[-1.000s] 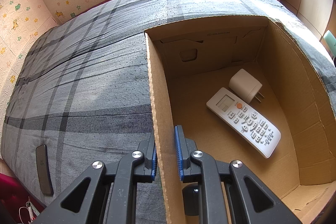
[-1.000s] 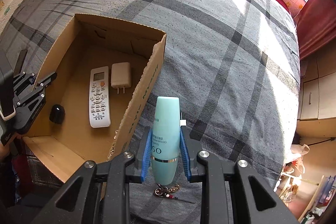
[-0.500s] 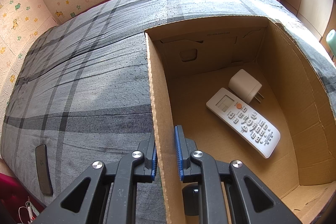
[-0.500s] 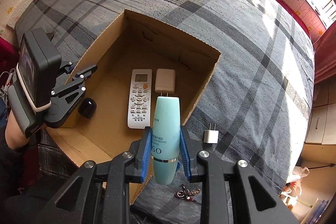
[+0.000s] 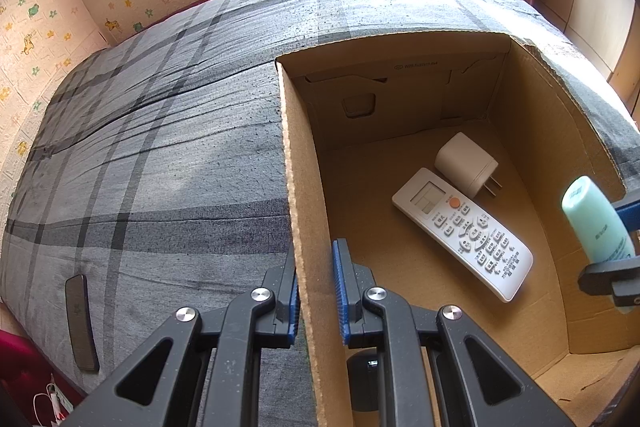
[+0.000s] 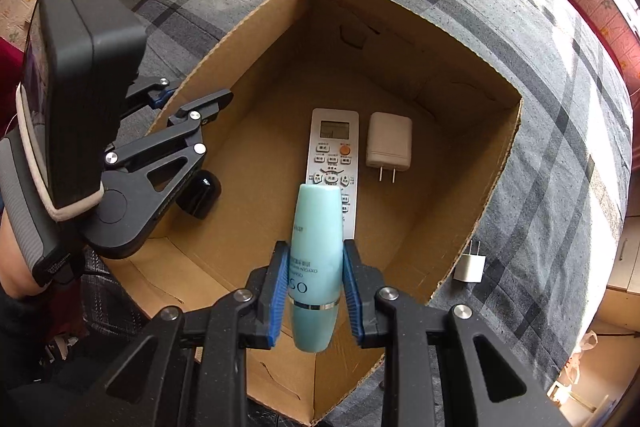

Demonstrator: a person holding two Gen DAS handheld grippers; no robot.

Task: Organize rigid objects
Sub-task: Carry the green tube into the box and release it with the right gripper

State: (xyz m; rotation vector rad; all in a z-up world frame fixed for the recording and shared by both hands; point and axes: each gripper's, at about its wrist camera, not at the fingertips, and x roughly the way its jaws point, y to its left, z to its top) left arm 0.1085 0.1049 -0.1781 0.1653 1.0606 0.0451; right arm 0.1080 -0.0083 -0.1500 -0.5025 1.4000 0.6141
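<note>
Two tongs are working at the cardboard box [image 6: 256,75] on the bed [image 5: 160,155]: the right tongs [image 6: 316,291] are gripping a teal bottle [image 6: 318,247] above the box's inside, the left tongs [image 5: 316,291] are pinching its wall. Beyond, a remote [image 6: 332,155], charger [image 6: 389,143] and black cap [image 6: 200,195] are lying inside; a small plug [image 6: 472,265] is lying outside.

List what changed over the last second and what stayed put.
The right gripper, shut on the teal bottle, carried it from over the bedspread beside the cardboard box to above the box's inside; the bottle now shows in the left wrist view. Unchanged: the left gripper clamps the box wall; remote, beige charger and black object lie inside.
</note>
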